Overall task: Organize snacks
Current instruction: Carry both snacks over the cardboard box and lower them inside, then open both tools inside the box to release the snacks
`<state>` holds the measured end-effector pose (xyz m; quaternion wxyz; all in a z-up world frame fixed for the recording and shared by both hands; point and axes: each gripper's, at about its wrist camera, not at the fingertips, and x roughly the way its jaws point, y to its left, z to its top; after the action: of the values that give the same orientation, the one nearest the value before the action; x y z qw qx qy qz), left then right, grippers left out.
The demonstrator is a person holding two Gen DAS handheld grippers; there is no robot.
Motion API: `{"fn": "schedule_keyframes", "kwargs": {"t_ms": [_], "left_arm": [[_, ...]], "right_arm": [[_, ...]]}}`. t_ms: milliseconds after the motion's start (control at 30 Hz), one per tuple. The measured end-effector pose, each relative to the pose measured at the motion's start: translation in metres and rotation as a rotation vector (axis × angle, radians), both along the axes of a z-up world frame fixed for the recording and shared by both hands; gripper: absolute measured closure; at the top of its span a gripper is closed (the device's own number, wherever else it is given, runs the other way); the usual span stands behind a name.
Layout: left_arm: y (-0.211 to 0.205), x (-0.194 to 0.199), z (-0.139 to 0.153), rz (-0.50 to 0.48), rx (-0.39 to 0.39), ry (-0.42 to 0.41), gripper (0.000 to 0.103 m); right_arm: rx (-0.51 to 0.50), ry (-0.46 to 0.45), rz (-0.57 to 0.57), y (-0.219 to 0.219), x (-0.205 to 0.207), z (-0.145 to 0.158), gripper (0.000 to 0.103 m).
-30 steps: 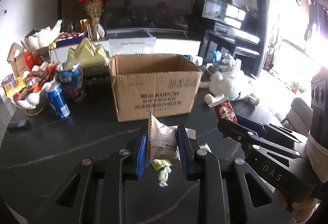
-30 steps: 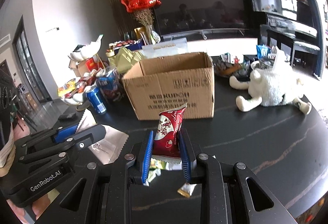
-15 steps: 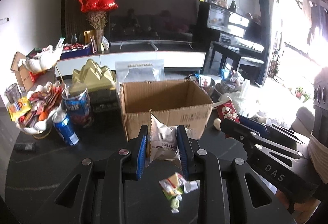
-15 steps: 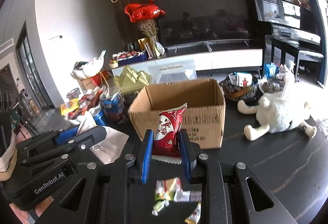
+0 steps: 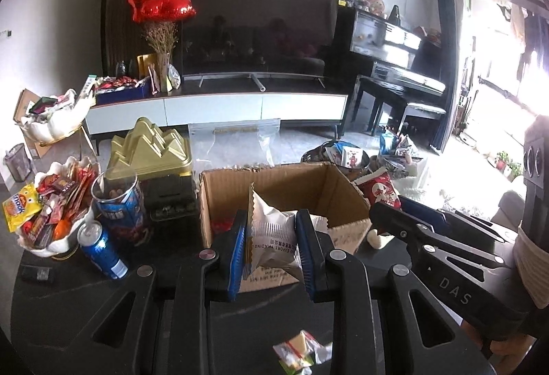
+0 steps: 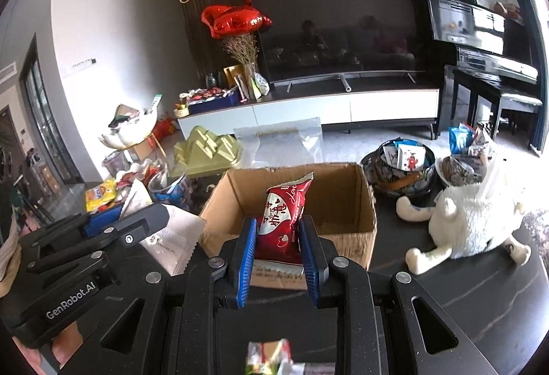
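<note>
My left gripper (image 5: 271, 251) is shut on a silver-white snack packet (image 5: 272, 239) and holds it above the near wall of the open cardboard box (image 5: 338, 191). My right gripper (image 6: 278, 254) is shut on a red snack packet (image 6: 284, 220) and holds it over the near edge of the same box (image 6: 346, 203). The right gripper also shows at the right of the left wrist view (image 5: 387, 203). The left gripper shows at the left of the right wrist view (image 6: 137, 220). Small loose candies (image 5: 302, 352) lie on the dark table below both grippers.
A bowl of snacks (image 5: 51, 210), a blue can (image 5: 101, 249), a blue tin (image 5: 118, 200) and a gold box (image 5: 149, 151) stand left of the box. A white plush toy (image 6: 470, 220) and a patterned basket (image 6: 401, 165) are to its right.
Both grippers have risen and moved forward with their packets, from low over the table to the box's near edge. The loose candies have dropped toward the bottom of both views.
</note>
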<state>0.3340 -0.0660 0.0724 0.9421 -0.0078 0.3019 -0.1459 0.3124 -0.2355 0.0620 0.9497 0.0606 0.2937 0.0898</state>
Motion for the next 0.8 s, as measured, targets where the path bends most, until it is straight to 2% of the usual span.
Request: {"fn": "schedule_keyframes", "kwargs": {"t_ms": [233, 567, 633, 667, 700, 767, 800], "left_arm": [[-0.003, 0.044, -0.014, -0.003, -0.003, 0.038, 0.075], [-0.014, 0.094, -0.043, 0.003, 0.014, 0.089, 0.073], [-0.016, 0.101, -0.046, 0.015, 0.023, 0.097, 0.062], [-0.017, 0.102, -0.048, 0.019, 0.032, 0.095, 0.053], [-0.018, 0.101, -0.049, 0.036, 0.050, 0.084, 0.049], [-0.018, 0.099, -0.050, 0.038, 0.072, 0.073, 0.049], [-0.018, 0.096, -0.051, 0.040, 0.075, 0.072, 0.047]], "right_arm": [[-0.016, 0.019, 0.004, 0.001, 0.037, -0.005, 0.076], [-0.031, 0.066, -0.003, -0.004, 0.082, -0.031, 0.076], [-0.033, 0.074, -0.016, -0.007, 0.089, -0.035, 0.076], [-0.044, 0.080, -0.027, -0.009, 0.092, -0.037, 0.072], [-0.049, 0.085, -0.034, -0.009, 0.093, -0.038, 0.068], [-0.052, 0.084, -0.051, -0.014, 0.092, -0.042, 0.059], [-0.056, 0.088, -0.060, -0.016, 0.091, -0.043, 0.059]]}}
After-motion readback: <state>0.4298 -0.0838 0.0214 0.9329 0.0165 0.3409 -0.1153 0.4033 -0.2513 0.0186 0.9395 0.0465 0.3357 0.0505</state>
